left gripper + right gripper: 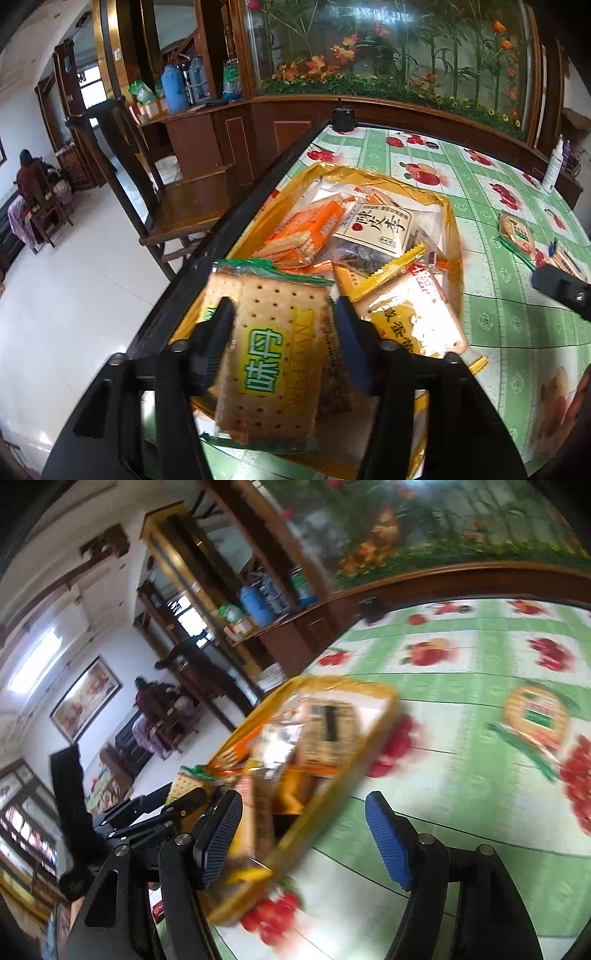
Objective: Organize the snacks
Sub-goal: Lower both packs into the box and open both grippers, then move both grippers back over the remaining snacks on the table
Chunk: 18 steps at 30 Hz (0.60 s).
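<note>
Over the gold tray (448,221), the left gripper (284,317) stands released around a cracker pack (266,354); it may slide out. Rightward, 1 round pack (535,712) waits on the tabletop (461,775), right gripper (303,830) empty, unclenched.

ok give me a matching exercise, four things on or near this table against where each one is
Things:
1. green-label cracker pack
2. round cracker pack
3. white bottle
4. blue thermos

Places:
a. on the wooden counter
b. on the table, right of the gold tray
c. between the fingers of the left gripper
d. at the table's far right edge

Pairs: 1-c, 2-b, 3-d, 4-a
</note>
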Tool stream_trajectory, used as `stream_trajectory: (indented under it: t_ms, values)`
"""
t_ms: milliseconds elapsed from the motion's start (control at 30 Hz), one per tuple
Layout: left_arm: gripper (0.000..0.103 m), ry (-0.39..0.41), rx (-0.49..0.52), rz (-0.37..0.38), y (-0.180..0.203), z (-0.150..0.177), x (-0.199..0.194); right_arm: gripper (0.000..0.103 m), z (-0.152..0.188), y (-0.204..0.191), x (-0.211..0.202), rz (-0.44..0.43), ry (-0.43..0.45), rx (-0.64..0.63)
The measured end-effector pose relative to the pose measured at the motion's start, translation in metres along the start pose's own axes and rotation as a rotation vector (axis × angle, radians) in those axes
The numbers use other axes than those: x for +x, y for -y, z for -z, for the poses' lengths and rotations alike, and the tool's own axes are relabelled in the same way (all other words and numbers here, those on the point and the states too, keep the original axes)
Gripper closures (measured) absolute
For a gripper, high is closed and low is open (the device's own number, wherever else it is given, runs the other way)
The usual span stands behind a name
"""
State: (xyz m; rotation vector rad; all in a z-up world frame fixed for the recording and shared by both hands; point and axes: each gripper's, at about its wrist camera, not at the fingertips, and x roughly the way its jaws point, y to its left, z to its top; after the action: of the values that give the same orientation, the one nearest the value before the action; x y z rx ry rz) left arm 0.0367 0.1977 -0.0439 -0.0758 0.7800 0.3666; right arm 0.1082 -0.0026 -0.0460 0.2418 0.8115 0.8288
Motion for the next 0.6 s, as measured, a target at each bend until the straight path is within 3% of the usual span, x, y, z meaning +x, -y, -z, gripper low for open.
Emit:
stream_trajectory:
  t_ms: [67, 600]
  values:
    - [0.019, 0.007, 0.003, 0.002, 0.004, 0.000, -0.003, 0.032, 0.001, 0.015, -0.016, 0.017, 0.019, 0.027]
    - [0.018, 0.038, 0.094, -0.012, 0.057, -0.010, -0.021, 0.028, 0.010, 0.119, -0.127, 0.152, 0.196, 0.220]
